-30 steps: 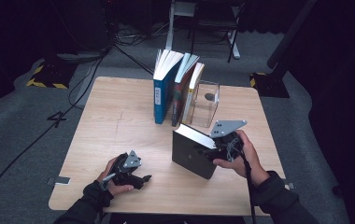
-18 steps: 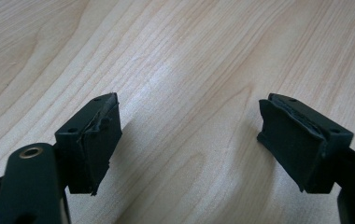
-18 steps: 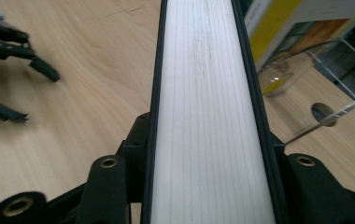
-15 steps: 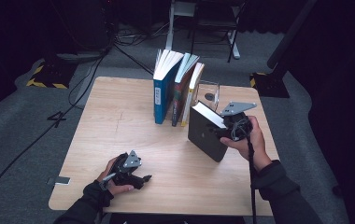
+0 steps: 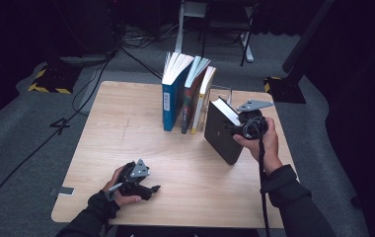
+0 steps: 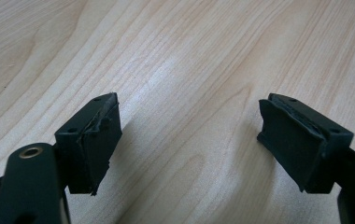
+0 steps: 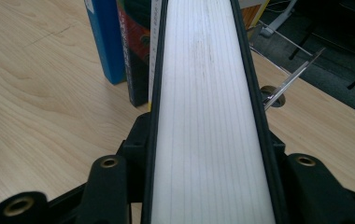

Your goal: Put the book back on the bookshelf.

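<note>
We've got the bench [image 5: 185, 163] carrying a row of upright books [image 5: 185, 94] at the back, w/ the black book [image 5: 221, 131] tilted just right of them, prob. so it can slot in beside the yellow-spined one. Right tool [image 5: 239, 129] is clamped across its page edge [image 7: 208, 116], covers pinched both sides. Left tool [image 5: 143, 188] rests idle near the front edge, jaws wide w/ nothing between them.

A dark recording studio or lab: a lone wooden table [image 5: 126, 148] on grey carpet [image 5: 22, 128], cables [image 5: 96, 59] on the far floor, black surroundings, hazard-taped stand feet [image 5: 47, 81] far left.
</note>
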{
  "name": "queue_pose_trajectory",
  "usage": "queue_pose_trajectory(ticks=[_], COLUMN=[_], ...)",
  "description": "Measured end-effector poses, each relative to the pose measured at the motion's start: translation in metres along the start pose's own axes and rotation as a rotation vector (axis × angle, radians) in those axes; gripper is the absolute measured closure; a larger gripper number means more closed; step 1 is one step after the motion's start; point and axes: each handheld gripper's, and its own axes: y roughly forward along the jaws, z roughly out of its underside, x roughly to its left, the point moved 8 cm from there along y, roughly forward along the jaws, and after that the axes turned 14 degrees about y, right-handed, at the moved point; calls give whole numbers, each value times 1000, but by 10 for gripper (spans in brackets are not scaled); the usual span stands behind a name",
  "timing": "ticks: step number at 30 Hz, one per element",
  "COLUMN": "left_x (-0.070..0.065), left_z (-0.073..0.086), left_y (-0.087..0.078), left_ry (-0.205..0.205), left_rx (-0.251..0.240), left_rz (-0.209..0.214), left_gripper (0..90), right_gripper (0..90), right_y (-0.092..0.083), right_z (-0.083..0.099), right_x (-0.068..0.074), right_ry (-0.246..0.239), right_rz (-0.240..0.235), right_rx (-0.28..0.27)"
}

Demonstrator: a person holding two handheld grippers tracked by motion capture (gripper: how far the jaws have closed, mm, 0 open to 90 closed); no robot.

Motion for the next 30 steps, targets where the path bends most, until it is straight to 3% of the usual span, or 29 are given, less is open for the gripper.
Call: queue_pose_trajectory(ticks=[3,7,15,30], left_x=[0,0,0,-1], left_z=[0,0,0,0], left_y=[0,0,0,0], left_ry=[0,0,0,10], left_rx=[0,0,-1,-1], left_rz=[0,1,2,6], left_gripper=[205,205,205,205], right_gripper=[532,532,532,530], right_y=[2,4,9,38], right_z=[-4,-11,-24,-40], right_x=[-1,-5,-8,-27], right_ry=[13,65,77,198], right_rz=[19,33,66,129], right_rx=[-3,-20,-33,-43])
